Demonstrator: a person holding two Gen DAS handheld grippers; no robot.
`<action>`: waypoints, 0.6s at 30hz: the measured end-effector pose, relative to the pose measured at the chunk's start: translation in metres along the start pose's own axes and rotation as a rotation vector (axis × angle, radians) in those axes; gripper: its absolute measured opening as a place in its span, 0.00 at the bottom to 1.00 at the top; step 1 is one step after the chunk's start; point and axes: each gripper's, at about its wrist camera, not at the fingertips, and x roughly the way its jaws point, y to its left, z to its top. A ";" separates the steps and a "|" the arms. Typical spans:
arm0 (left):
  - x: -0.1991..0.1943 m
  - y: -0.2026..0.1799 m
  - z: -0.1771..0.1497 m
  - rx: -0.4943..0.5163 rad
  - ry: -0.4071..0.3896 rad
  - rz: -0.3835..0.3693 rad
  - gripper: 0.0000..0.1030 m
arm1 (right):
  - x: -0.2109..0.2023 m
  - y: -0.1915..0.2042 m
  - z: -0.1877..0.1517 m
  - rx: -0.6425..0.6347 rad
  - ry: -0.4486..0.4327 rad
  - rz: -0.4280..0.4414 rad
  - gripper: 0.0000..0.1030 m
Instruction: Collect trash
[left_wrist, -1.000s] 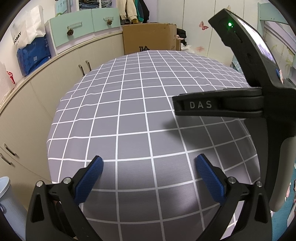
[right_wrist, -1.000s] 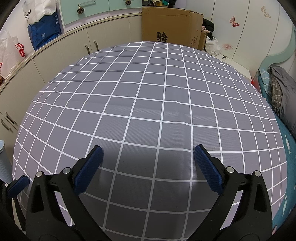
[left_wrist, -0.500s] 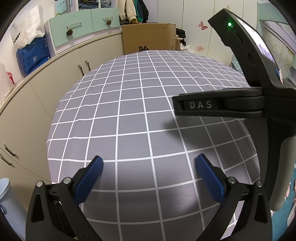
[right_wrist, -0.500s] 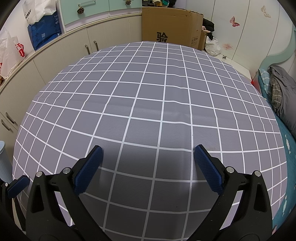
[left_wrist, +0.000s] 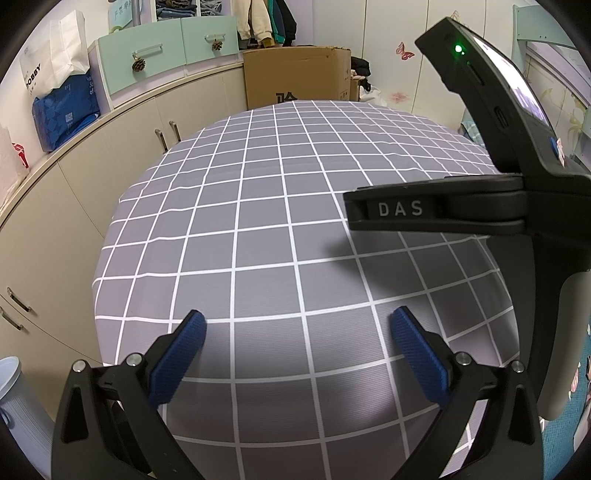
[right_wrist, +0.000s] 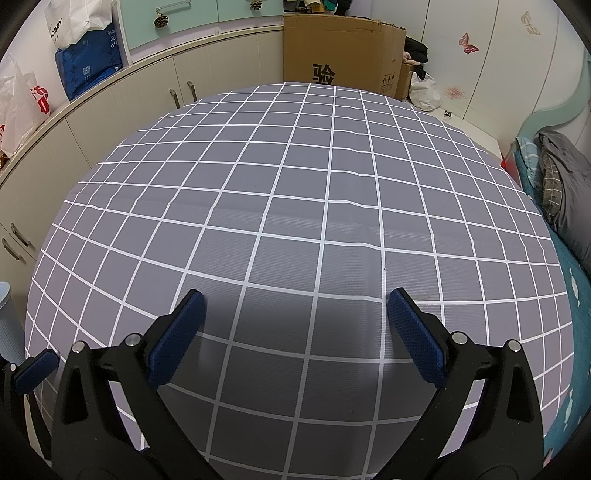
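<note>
Honestly can't find any trash in either view. The table under its grey checked tablecloth looks bare from edge to edge, so there's nothing to place relative to either gripper, and how it'd handle or where to grab it is anyone's guess.

The left gripper hangs over the near edge with its blue pads spread wide, nothing between them. The right gripper is the same, splayed and empty over the near middle.

There's a pale ribbed bin off the table's near left corner, probably where trash goes.
</note>
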 end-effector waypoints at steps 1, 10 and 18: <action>0.000 0.000 0.001 0.000 0.000 0.000 0.96 | 0.000 0.000 0.000 0.000 0.000 0.000 0.94; 0.000 -0.001 0.000 0.000 0.001 0.000 0.96 | 0.000 0.000 0.000 0.000 0.000 0.000 0.94; 0.000 -0.001 0.001 0.000 0.000 0.000 0.96 | 0.000 0.000 0.000 0.000 0.000 0.000 0.94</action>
